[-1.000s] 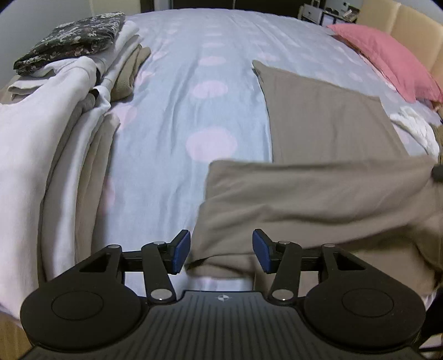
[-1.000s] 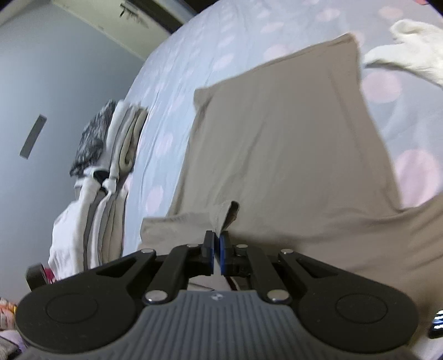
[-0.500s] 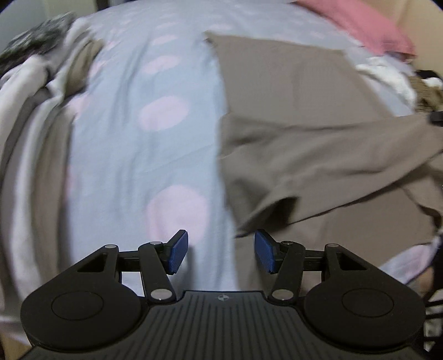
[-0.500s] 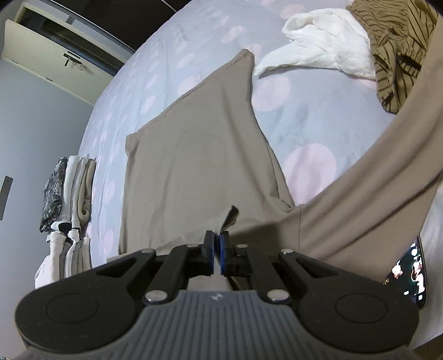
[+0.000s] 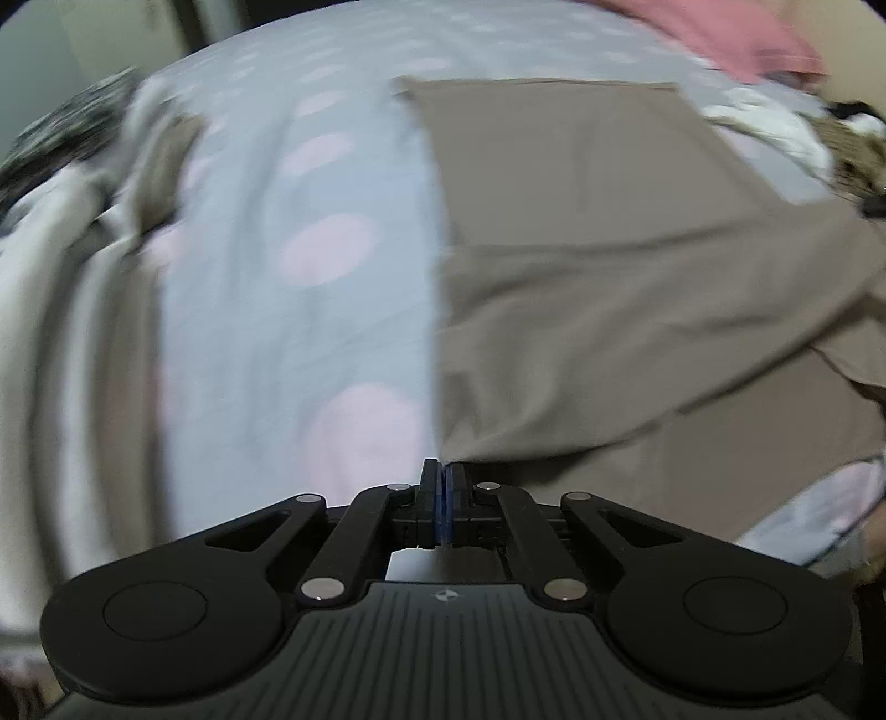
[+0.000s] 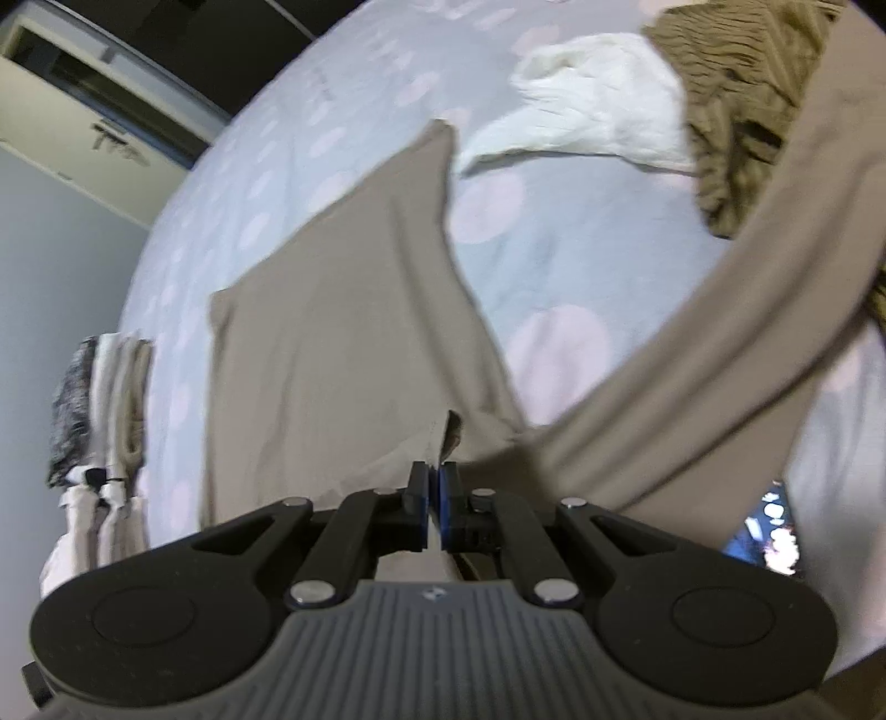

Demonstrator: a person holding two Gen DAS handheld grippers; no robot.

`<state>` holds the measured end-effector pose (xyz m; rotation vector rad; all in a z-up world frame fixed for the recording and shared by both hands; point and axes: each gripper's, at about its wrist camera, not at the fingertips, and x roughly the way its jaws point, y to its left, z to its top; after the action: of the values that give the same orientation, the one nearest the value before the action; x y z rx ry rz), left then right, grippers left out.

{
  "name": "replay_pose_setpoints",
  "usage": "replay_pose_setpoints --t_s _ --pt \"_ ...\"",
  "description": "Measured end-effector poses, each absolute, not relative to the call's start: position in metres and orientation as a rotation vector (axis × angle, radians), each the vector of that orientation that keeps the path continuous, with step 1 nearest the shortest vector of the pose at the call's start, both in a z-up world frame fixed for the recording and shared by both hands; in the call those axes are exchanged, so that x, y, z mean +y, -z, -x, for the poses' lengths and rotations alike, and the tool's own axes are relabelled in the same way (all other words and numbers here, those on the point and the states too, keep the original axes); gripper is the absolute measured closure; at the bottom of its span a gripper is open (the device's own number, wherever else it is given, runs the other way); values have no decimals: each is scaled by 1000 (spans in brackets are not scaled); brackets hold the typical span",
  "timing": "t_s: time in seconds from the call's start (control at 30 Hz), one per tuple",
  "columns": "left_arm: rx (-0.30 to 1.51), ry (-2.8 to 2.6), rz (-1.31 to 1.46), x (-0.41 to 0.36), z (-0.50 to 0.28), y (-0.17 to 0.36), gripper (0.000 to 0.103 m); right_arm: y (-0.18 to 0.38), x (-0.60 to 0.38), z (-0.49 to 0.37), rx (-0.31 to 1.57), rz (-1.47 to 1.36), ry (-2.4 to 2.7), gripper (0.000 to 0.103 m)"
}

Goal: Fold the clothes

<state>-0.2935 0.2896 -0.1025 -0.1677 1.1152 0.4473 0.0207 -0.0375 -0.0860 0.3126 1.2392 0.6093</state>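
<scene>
A taupe garment [image 5: 609, 266] lies spread on the polka-dot bed sheet [image 5: 310, 288], its near part lifted and folded over. My left gripper [image 5: 443, 476] is shut on the garment's near left corner. My right gripper [image 6: 433, 482] is shut on another edge of the same garment [image 6: 343, 343], and a band of its cloth stretches away up to the right. The view from the left wrist is motion-blurred.
A stack of folded clothes [image 5: 72, 232] lies at the left of the bed, also in the right wrist view [image 6: 99, 399]. A pink pillow [image 5: 720, 33], a white garment [image 6: 598, 111] and a brown striped garment [image 6: 742, 127] lie to the right. A lit phone screen [image 6: 769, 526] sits nearby.
My left gripper has closed on the garment's near corner; it was open before. The right gripper stayed shut on the cloth and pulled it up and to the right.
</scene>
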Motion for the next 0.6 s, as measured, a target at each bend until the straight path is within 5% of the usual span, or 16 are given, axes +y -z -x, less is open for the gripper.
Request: replay_pose_setpoints --t_s 0.3,0.4,0.6 --pt "1259 -379 212 292 289 112 101 111 -43 -25 1300 -249 -506 101" --pt "1201 -314 308 300 290 92 83 112 -42 -24 1309 -252 -512 98" --pt "1076 -297 370 325 274 60 70 117 -35 -26 1314 -239 -536 81"
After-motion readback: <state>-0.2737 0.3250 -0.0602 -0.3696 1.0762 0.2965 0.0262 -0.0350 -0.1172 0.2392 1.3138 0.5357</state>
